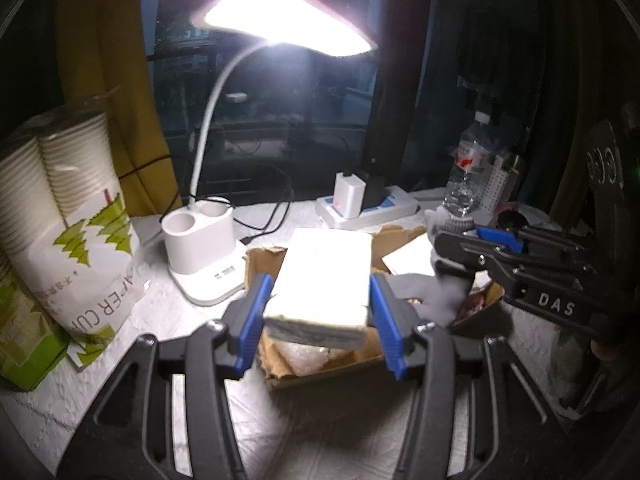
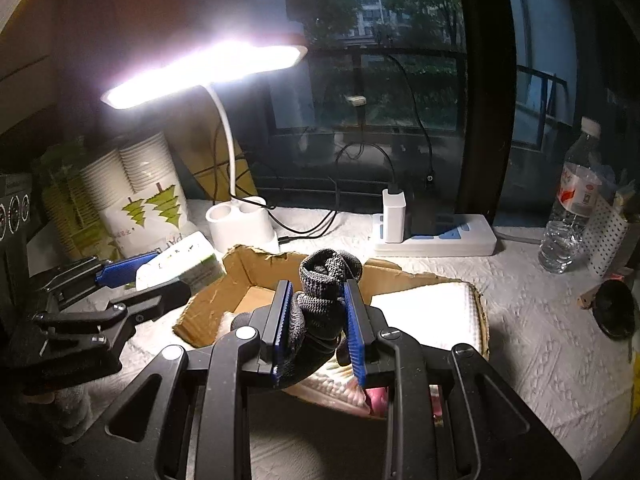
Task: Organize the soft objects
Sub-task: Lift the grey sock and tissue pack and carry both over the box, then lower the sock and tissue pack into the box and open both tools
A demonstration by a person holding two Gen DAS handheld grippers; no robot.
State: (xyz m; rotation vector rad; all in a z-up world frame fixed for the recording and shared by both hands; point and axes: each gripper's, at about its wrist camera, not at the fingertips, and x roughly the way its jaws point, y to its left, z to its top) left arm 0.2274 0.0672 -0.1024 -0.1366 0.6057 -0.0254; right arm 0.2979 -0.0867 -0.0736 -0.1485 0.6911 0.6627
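- The left hand-held gripper [image 1: 318, 312] had a matte black frame of angular struts with triangular cut-outs.
- Its two fingers [image 1: 252, 320] carried blue ribbed pads.
- Silver round-headed screws sat at the linkage joints.
- The right hand-held gripper [image 2: 318, 328] was of the same build: black struts, blue ribbed pads, silver screws.
- Seen from the left wrist camera, its black side bore the white letters "DAS".

The tissue pack [image 1: 320, 280] looks soft in glossy plastic film. The rolled sock [image 2: 326, 292] is coarse grey knit cloth. The box [image 2: 240, 276] is matt brown cardboard with torn, rough edges. A textured white cloth covers the counter [image 2: 540, 340]. The lamp base [image 1: 200, 240] is smooth white plastic, the bottle [image 2: 572, 208] clear plastic.
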